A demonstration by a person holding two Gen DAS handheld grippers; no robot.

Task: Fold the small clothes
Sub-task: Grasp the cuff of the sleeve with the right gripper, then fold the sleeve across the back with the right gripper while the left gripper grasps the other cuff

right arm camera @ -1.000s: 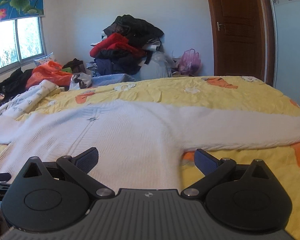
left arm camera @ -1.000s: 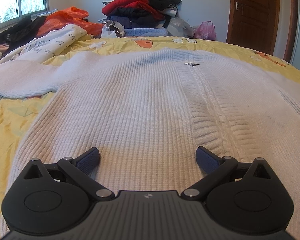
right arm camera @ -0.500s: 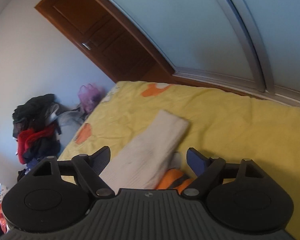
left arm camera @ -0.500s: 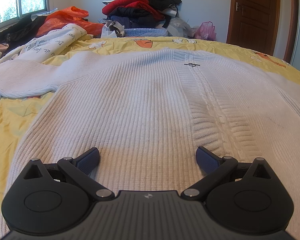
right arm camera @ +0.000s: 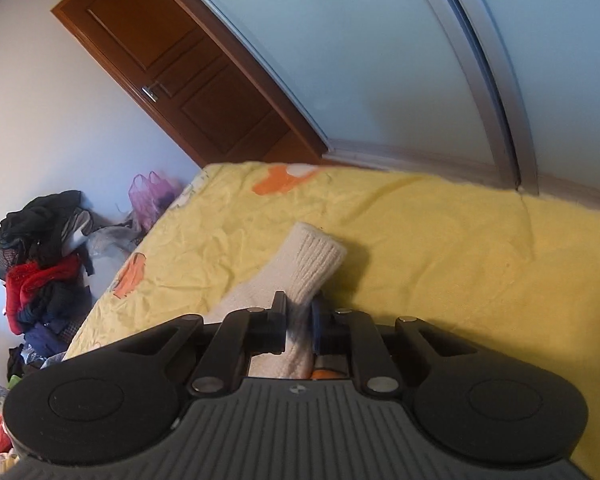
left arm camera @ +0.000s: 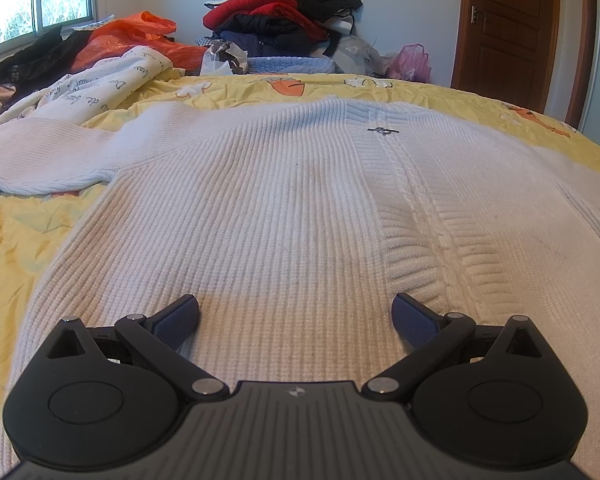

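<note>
A white ribbed knit cardigan lies flat on the yellow bedspread, its left sleeve stretched out to the left. My left gripper is open and empty, low over the cardigan's hem. My right gripper is shut on the cardigan's right sleeve close to the ribbed cuff, which sticks out past the fingers over the yellow bedspread.
A pile of dark and red clothes stands at the far end of the bed, with an orange bag and a printed white cloth at the left. A brown door and a sliding wardrobe door stand beyond the bed.
The right gripper swung to the right along the sleeve, tilted, and closed on it near the cuff. The left gripper has barely moved and stays open.
</note>
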